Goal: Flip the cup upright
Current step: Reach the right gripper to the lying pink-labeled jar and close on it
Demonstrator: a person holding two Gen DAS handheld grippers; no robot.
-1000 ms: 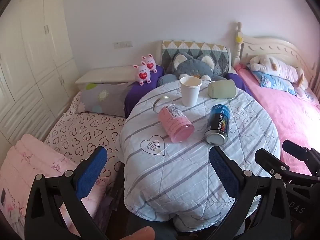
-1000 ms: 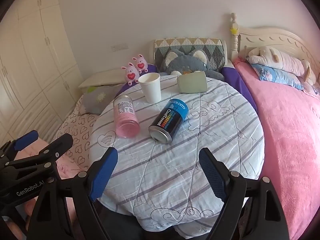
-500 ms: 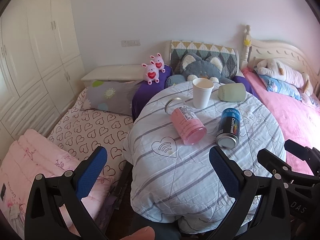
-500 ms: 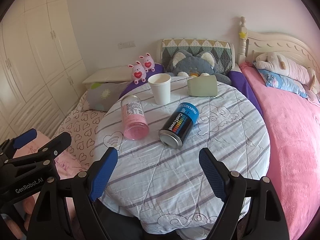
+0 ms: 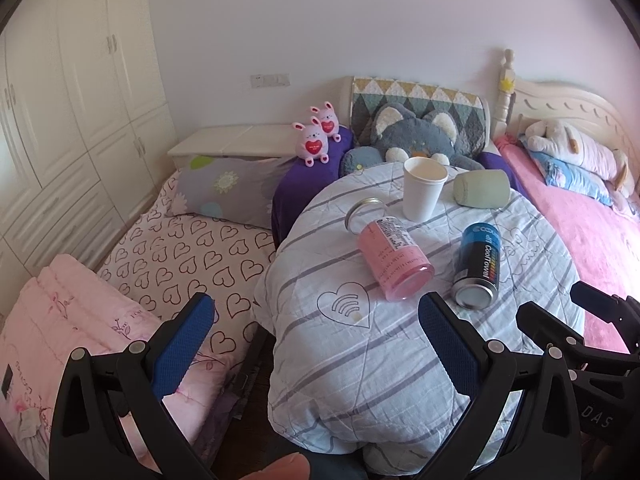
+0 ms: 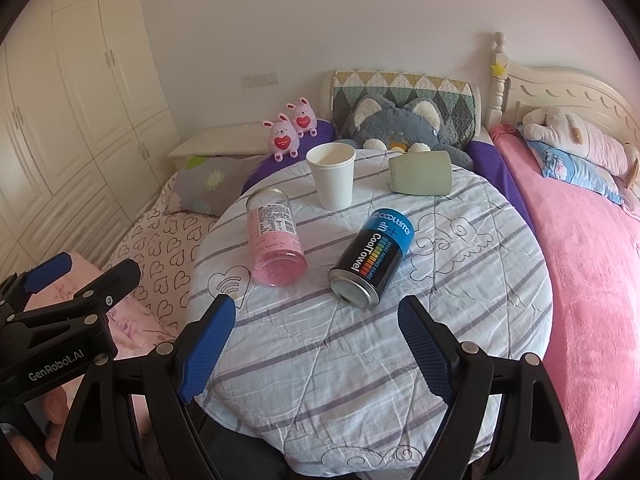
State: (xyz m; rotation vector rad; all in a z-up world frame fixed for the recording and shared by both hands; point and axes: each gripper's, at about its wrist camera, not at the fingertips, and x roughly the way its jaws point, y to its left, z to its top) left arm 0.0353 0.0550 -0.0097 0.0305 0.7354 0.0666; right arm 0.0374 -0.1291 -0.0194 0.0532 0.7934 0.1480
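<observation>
A round table under a striped cloth (image 5: pixel 360 344) (image 6: pixel 360 360) holds several cups. A white paper cup (image 5: pixel 423 188) (image 6: pixel 332 178) stands upright at the back. A pink cup (image 5: pixel 394 258) (image 6: pixel 275 246) lies on its side. A black and blue CoolTowel can (image 5: pixel 478 266) (image 6: pixel 372 258) lies on its side. A green cup (image 5: pixel 482 194) (image 6: pixel 420 178) lies on its side at the back right. My left gripper (image 5: pixel 316 316) is open and empty before the table's left edge. My right gripper (image 6: pixel 316 318) is open and empty above the table's front.
A heart-patterned mattress (image 5: pixel 192 256) and folded pink quilt (image 5: pixel 60 320) lie left of the table. A pink bed (image 6: pixel 592 260) is on the right. Plush toys (image 6: pixel 396 124) and pillows sit behind the table. White wardrobes (image 6: pixel 60 100) line the left wall.
Both grippers have drawn back and shifted slightly, so the table objects sit further right in the left wrist view. Nothing on the table moved. Both grippers stay open.
</observation>
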